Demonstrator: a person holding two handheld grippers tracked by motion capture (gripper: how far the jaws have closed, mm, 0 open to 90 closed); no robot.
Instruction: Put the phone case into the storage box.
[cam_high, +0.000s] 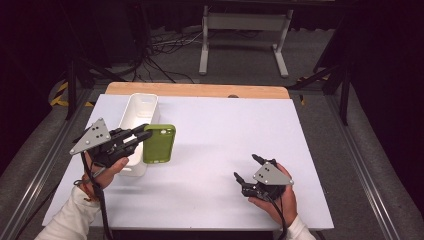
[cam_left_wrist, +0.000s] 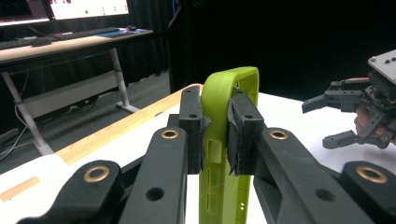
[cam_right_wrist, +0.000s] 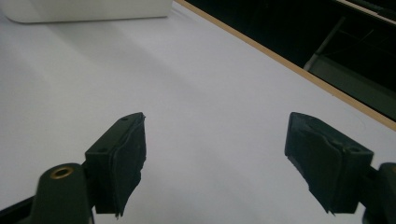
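Note:
A lime-green phone case (cam_high: 160, 143) hangs above the white table (cam_high: 220, 125), just right of a long white bin (cam_high: 136, 125). My left gripper (cam_high: 144, 133) is shut on the case's long edge; in the left gripper view the case (cam_left_wrist: 227, 140) stands upright, pinched between the two black pads (cam_left_wrist: 245, 135). My right gripper (cam_high: 247, 167) rests low over the table's near right part, open with nothing between its jaws. In the right gripper view the spread fingertips (cam_right_wrist: 126, 158) frame bare white tabletop, and my right gripper (cam_left_wrist: 336, 119) also appears in the left gripper view, off to the right.
The bin's corner (cam_right_wrist: 88, 11) appears at the top left of the right gripper view. A wooden strip (cam_high: 197, 90) runs along the table's far edge. Beyond it stand a white desk frame (cam_high: 245, 37) and floor cables (cam_high: 160, 55).

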